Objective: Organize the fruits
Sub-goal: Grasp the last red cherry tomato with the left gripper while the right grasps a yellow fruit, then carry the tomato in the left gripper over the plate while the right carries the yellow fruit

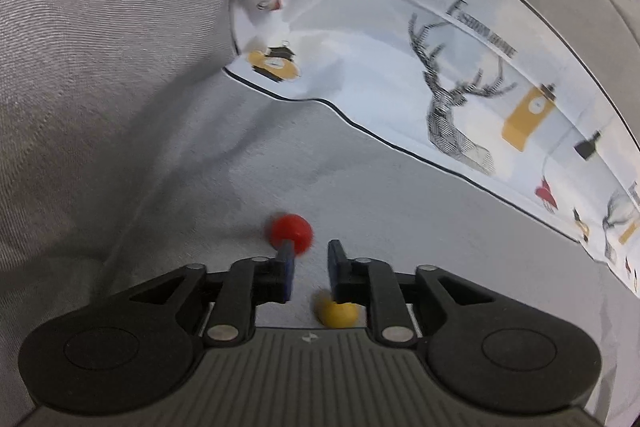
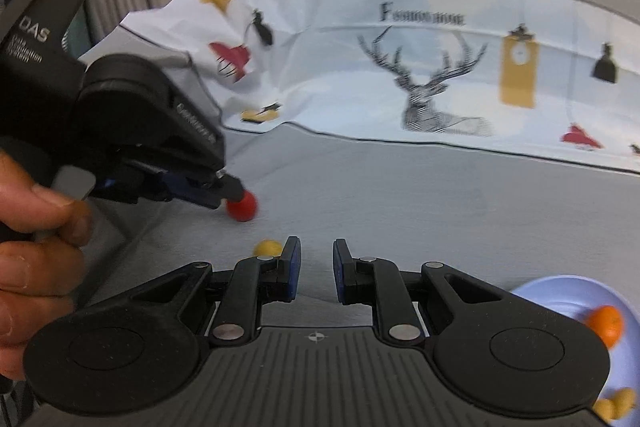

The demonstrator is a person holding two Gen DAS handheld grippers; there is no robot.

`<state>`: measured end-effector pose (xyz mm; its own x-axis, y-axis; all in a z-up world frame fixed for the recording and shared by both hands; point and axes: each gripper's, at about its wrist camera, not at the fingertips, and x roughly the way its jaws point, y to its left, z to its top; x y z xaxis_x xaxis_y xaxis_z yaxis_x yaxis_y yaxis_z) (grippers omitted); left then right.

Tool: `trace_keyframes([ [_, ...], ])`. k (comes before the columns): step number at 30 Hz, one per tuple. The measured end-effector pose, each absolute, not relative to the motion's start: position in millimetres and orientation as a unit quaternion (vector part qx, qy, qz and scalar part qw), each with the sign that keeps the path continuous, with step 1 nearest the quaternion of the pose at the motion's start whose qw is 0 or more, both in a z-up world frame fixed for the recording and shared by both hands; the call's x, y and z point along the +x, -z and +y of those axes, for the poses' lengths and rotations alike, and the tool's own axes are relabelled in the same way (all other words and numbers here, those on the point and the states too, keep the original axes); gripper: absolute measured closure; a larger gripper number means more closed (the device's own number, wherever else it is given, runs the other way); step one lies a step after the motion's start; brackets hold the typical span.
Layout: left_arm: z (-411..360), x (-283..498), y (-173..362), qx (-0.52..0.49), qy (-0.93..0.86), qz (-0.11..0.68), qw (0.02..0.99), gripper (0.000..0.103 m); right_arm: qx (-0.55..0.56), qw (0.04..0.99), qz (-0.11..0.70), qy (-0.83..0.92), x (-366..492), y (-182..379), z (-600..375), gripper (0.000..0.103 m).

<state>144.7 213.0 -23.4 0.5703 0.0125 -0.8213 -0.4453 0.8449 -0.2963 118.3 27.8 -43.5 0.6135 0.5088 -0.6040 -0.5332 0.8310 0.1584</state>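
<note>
Left gripper [image 1: 310, 261] jaws slightly parted, nothing between them; small round red fruit [image 1: 291, 232] sits on the grey fabric surface [image 1: 400, 207] just past the left fingertip. Small yellow fruit [image 1: 336, 313] lies beneath that gripper. Right gripper [image 2: 316, 259] narrowly open, empty. Pale blue plate [image 2: 560, 297] at right holds an orange fruit [image 2: 607, 325]. White deer-print cloth [image 2: 440, 67] behind.

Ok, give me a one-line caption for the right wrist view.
Right gripper empty over grey cloth; left gripper at the red fruit, orange on blue plate.
</note>
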Motion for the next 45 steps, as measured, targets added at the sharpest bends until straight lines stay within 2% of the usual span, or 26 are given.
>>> trace_keyframes([
  [3,222.8,147.6,27.6,-0.252,-0.144,0.443,0.848,0.076,-0.028,0.89,0.335,-0.308,124.7,45.0,38.7,0.076],
  [5,227.0,150.6,31.3,-0.252,-0.144,0.447,0.846,0.074,-0.037,0.886,0.334,-0.318,128.3,46.2,45.9,0.06],
  [7,228.7,154.3,34.7,-0.246,-0.144,0.451,0.846,0.066,-0.047,0.885,0.335,-0.321,132.1,47.8,53.2,0.057],
  [10,227.6,161.3,39.5,-0.234,-0.135,0.455,0.849,0.063,-0.05,0.881,0.345,-0.321,139.4,52.0,62.1,0.057],
  [17,220.2,175.8,52.4,-0.203,-0.122,0.472,0.849,0.063,-0.07,0.865,0.378,-0.323,152.0,68.7,74.4,0.058],
  [22,217.0,182.3,60.3,-0.19,-0.118,0.479,0.849,0.063,-0.076,0.864,0.379,-0.322,153.7,73.1,75.3,0.073],
  [24,215.0,183.6,61.3,-0.183,-0.118,0.479,0.851,0.064,-0.074,0.866,0.378,-0.319,153.4,73.0,73.5,0.073],
  [25,213.9,183.8,61.4,-0.178,-0.119,0.478,0.852,0.07,-0.076,0.867,0.377,-0.316,153.1,72.9,72.6,0.073],
  [26,213.0,183.8,61.5,-0.174,-0.119,0.478,0.853,0.071,-0.075,0.869,0.376,-0.313,152.7,72.7,71.1,0.073],
  [38,206.3,157.1,39.9,-0.187,-0.121,0.457,0.861,0.071,-0.046,0.884,0.365,-0.288,129.7,50.0,30.5,0.074],
  [45,181.2,122.0,14.7,-0.16,-0.11,0.439,0.877,0.071,-0.037,0.9,0.339,-0.274,92.1,26.9,0.8,0.073],
])
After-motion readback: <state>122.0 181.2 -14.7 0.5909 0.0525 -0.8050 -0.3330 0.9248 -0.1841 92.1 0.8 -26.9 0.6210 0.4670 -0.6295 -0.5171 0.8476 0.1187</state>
